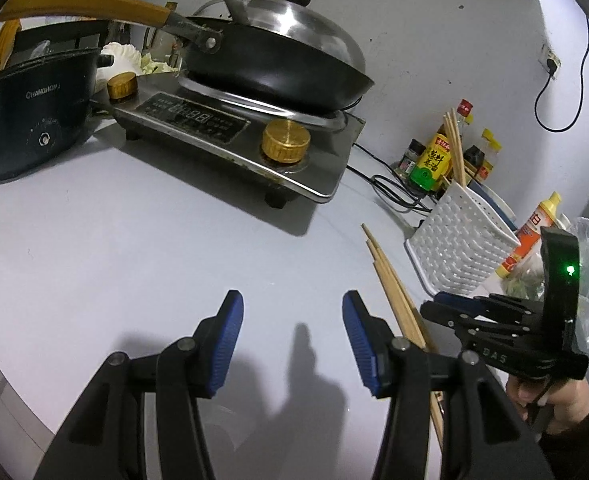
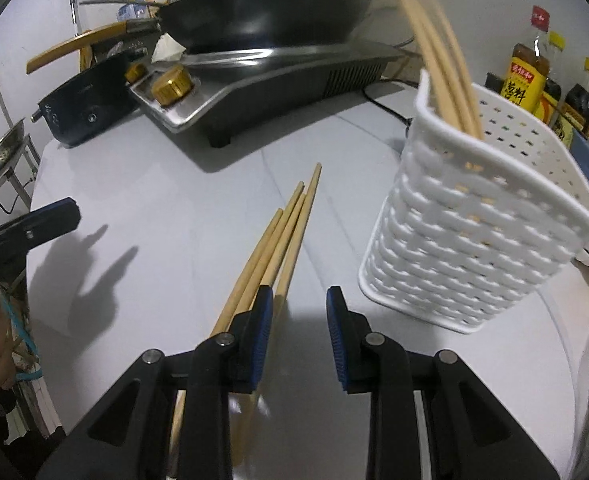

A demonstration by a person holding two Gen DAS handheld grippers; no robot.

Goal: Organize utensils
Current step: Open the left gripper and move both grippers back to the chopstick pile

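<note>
Right now, loose bamboo chopsticks (image 2: 284, 236) lie in a bunch on the pale grey countertop (image 2: 174, 216), lower centre of the right wrist view, tips fanning toward the induction cooker (image 2: 254, 92). A white perforated utensil holder (image 2: 478, 216) stands just right of them, w/ a few chopsticks (image 2: 434, 52) already upright inside.

Right gripper (image 2: 299, 312): jaws partly open, holding nothing. Its left pad sits over the bunch, but the sticks run under and left of it, not between the pads. Left gripper (image 1: 293, 320): jaws wide open, empty, hovering over bare counter at the bottom of the left wrist view.

Likely risks, as judgement: closing from this spot would prob. catch one stick or none, since the bunch is off-centre. Round sticks on a smooth top can roll or scatter when nudged. A grab near one end could let the far ends droop and hit the holder rim. The holder looks light, so a bump may tip it.

Surface: smooth, slightly glossy, hard shadows. Room: cramped kitchen corner, white wall. Black wok (image 1: 270, 68) w/ steel lid on the cooker, upper centre of the left view; a dark electric pot (image 1: 30, 112) at left. Sauce bottles (image 1: 434, 160) cluster behind the holder; a black cord (image 1: 562, 92) hangs from a wall socket, upper right.
</note>
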